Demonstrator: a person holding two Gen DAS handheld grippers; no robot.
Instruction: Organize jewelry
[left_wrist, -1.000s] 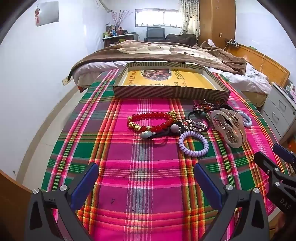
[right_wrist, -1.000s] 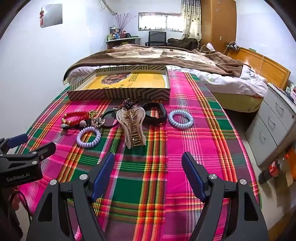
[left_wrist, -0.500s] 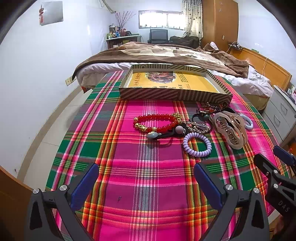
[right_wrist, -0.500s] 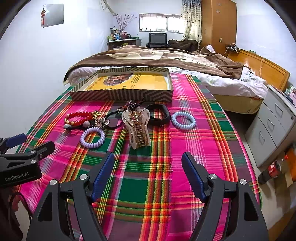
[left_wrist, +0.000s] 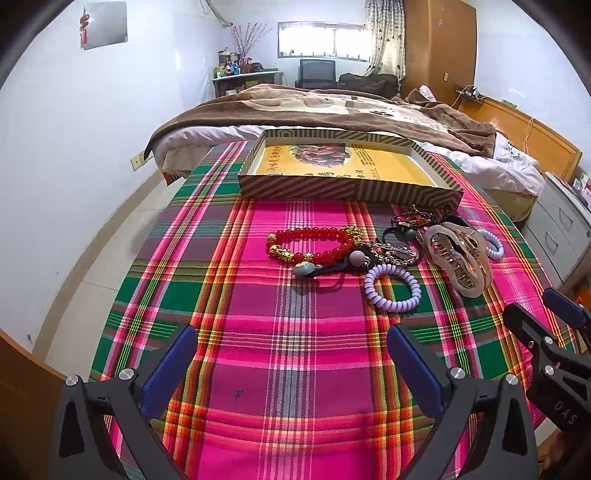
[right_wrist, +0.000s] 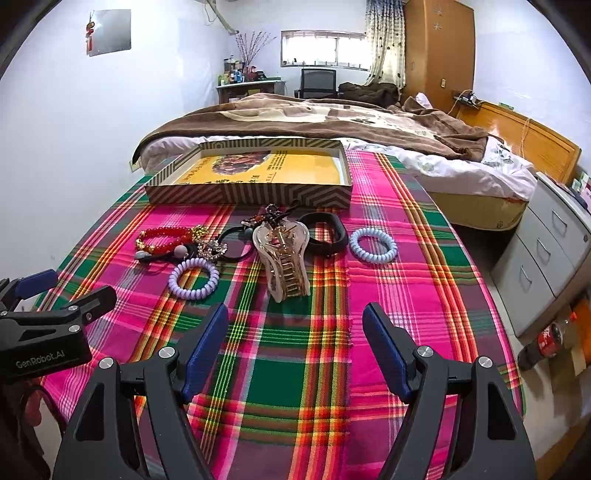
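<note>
A pile of jewelry lies mid-table on the plaid cloth: a red bead bracelet (left_wrist: 310, 242), a lilac coil hair tie (left_wrist: 392, 287), a large beige claw clip (left_wrist: 458, 258), a black band (right_wrist: 325, 234) and a pale blue coil tie (right_wrist: 373, 250). Behind them stands an open striped box with a yellow bottom (left_wrist: 347, 164). My left gripper (left_wrist: 291, 354) is open and empty, short of the bracelet. My right gripper (right_wrist: 295, 328) is open and empty, just short of the claw clip (right_wrist: 284, 258).
The plaid table (left_wrist: 280, 369) ends at a bed (right_wrist: 332, 114) behind the box. A grey drawer cabinet (right_wrist: 546, 251) and a cola bottle (right_wrist: 543, 343) stand to the right. A white wall is on the left.
Both grippers have edged forward toward the jewelry pile, so the items look slightly nearer. Both stay open; nothing on the table has moved.
</note>
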